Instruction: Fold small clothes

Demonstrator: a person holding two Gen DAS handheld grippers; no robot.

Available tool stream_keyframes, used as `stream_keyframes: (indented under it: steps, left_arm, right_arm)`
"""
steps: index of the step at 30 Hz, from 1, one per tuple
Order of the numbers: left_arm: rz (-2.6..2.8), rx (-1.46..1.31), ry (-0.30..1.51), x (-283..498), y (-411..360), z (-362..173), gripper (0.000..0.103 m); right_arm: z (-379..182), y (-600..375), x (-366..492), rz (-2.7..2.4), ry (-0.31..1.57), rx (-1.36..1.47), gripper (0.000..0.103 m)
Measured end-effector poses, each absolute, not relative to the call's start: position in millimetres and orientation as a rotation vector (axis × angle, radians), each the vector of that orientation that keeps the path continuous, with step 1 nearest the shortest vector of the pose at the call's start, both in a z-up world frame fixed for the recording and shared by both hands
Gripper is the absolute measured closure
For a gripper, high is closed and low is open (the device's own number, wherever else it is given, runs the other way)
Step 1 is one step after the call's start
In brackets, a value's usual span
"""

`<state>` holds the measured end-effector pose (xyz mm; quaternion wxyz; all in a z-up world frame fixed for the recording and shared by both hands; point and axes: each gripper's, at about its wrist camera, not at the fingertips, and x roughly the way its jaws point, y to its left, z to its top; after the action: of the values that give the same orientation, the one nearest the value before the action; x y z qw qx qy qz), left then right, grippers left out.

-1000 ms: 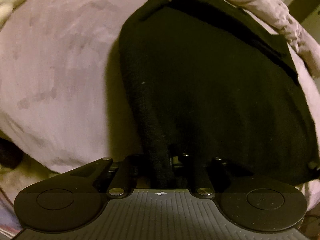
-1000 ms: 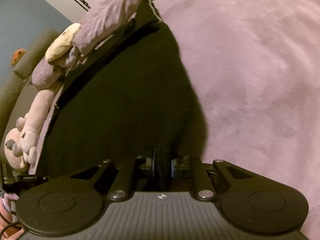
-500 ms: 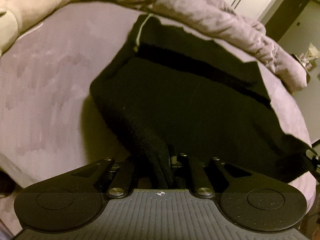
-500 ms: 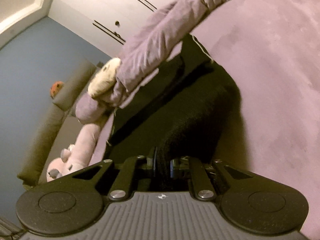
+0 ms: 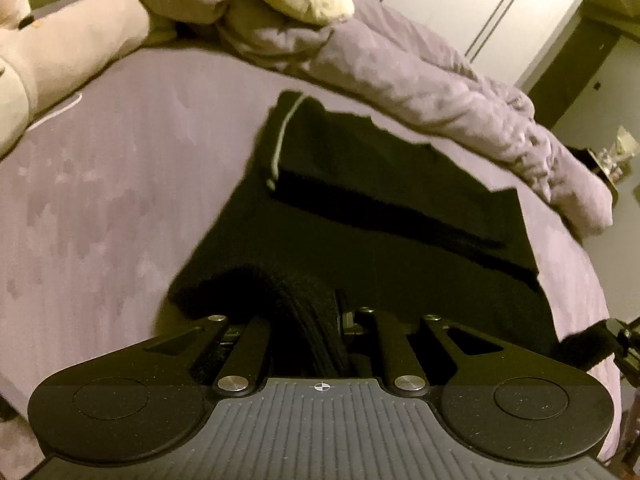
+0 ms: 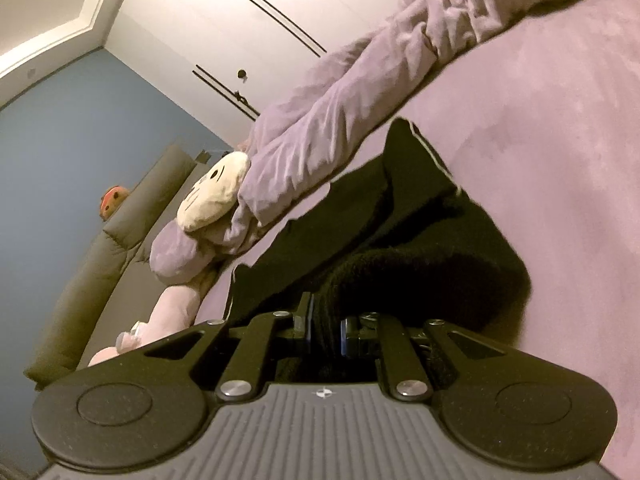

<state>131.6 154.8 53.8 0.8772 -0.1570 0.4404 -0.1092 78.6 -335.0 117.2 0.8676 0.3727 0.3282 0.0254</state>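
A purple bed with a rumpled duvet, white wardrobe, blue wall, dim warm light.

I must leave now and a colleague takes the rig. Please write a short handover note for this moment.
Left gripper: shut on the black fleece garment, at one near corner.
Right gripper: shut on the same garment's other near corner.
The garment's far part lies on the lilac bedspread; the near edge is lifted.
Done: both corners gripped.
Left: carry the near edge over and lay it down.
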Motion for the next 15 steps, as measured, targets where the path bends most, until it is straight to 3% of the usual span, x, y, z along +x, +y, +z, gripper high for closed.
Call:
stream_keyframes:
  steps: [15]
  left_arm:
    - [-0.18,-0.345,0.858,214,161,69,0.092]
  right_arm:
    - [112,-346,166,-0.027,0.662,0.725,0.092]
